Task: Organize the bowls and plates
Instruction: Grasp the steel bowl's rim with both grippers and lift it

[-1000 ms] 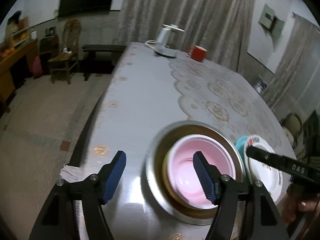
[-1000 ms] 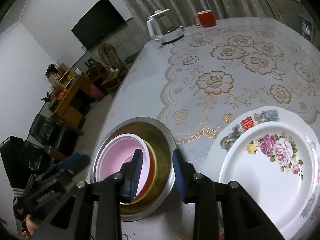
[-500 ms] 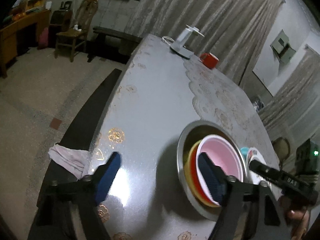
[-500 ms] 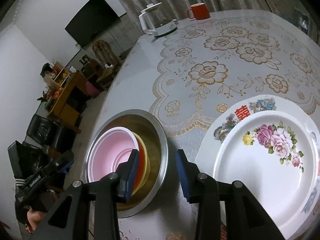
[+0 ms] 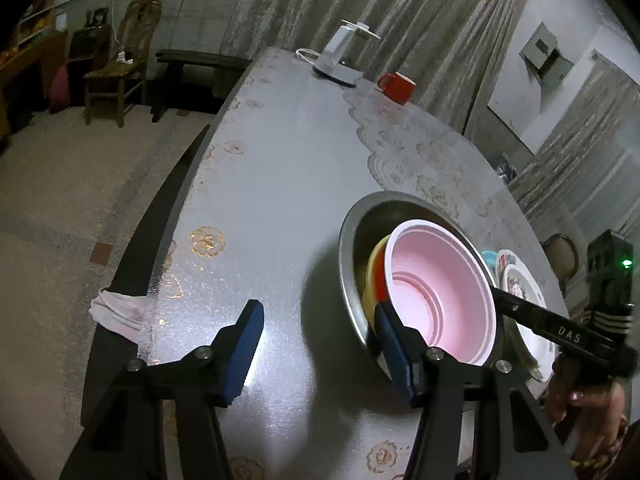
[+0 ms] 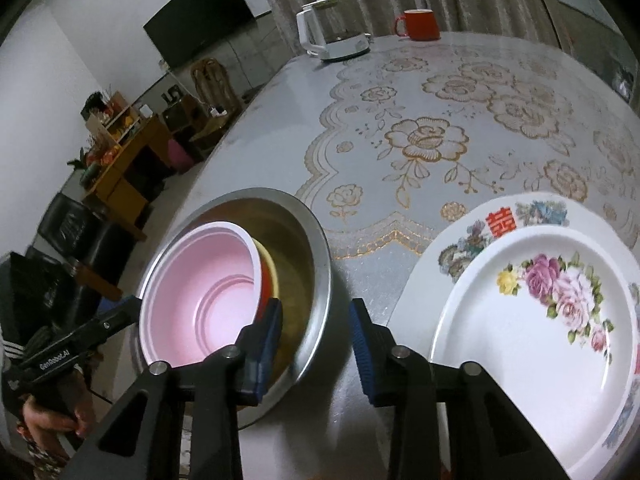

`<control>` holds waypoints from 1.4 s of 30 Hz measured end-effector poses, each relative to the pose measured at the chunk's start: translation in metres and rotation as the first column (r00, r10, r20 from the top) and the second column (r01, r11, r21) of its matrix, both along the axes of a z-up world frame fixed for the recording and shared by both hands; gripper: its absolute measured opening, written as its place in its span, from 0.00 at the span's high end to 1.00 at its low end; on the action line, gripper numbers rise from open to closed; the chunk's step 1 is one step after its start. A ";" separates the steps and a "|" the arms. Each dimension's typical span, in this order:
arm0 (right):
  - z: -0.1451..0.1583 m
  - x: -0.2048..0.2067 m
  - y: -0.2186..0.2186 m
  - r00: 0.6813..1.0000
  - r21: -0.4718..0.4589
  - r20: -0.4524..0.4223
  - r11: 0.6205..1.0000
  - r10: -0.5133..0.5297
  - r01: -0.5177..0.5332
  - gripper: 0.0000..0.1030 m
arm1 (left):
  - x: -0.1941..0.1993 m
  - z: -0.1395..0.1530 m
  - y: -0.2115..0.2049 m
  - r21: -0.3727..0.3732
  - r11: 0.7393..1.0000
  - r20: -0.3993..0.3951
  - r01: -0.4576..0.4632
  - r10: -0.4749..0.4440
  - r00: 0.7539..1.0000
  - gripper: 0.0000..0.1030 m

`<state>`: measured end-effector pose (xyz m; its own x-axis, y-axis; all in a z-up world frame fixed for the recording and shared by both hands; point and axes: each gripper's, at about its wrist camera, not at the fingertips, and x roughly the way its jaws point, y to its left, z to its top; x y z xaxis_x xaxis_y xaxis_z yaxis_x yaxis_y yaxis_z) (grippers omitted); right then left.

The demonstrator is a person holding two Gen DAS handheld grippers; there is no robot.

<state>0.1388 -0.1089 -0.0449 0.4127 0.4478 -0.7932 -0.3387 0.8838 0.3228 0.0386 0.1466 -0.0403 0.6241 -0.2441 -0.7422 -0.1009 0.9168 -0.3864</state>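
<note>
My left gripper (image 5: 316, 344) is closing, pads still apart over bare table (image 5: 280, 184); the steel basin (image 5: 352, 240) touches its right pad. My right gripper (image 6: 314, 340) is also closing, straddling the basin's rim (pink bowl (image 6: 208, 296) nested inside); the floral plate (image 6: 532, 320) lies beyond its right finger.

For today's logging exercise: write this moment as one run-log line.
stage: grasping metal basin | left gripper: closing, rim between jaws | right gripper: closing, rim between jaws | pink bowl: tilted inside basin
</note>
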 end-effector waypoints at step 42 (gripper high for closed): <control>-0.014 0.009 0.027 0.995 -0.076 0.005 0.993 0.096 -0.096 0.75 | -0.013 -0.012 -0.014 -0.018 1.000 0.025 0.020 -0.020 0.999 0.21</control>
<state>0.1473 -0.0821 -0.0587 0.3780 0.4249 -0.8225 -0.4257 0.8687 0.2531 0.0252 0.1322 -0.0525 0.6374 -0.2697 -0.7218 -0.0727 0.9115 -0.4048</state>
